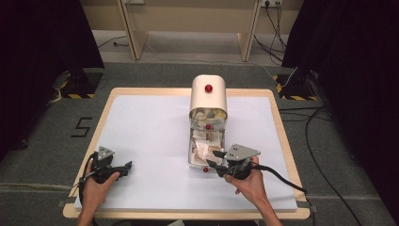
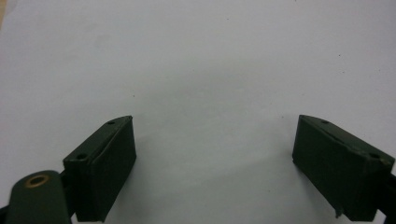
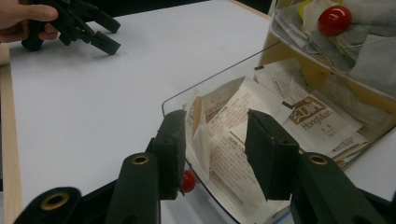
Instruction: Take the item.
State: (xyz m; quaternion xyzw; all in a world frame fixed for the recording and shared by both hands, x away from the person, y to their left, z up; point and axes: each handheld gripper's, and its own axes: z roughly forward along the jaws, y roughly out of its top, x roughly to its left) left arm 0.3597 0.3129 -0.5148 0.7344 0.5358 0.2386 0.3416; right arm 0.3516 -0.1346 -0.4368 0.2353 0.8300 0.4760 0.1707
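A cream box (image 1: 208,96) with red knobs stands at the table's middle right. Its clear bottom drawer (image 1: 193,149) is pulled out toward me, full of paper sachets (image 3: 313,116). My right gripper (image 1: 214,157) is at the drawer's front end and stands open (image 3: 215,135). One jaw is outside the clear front wall (image 3: 210,84) and the other hangs over the sachets. The drawer's red knob (image 3: 188,181) shows low between the jaws. My left gripper (image 1: 127,166) rests open (image 2: 215,140) over bare white table at the front left, with nothing between its fingers.
An upper clear drawer (image 3: 369,37) with a red knob (image 3: 334,20) holds more tea bags above the open one. The white mat (image 1: 146,136) has a wooden rim (image 1: 282,136). Cables (image 1: 315,155) lie on the floor to the right.
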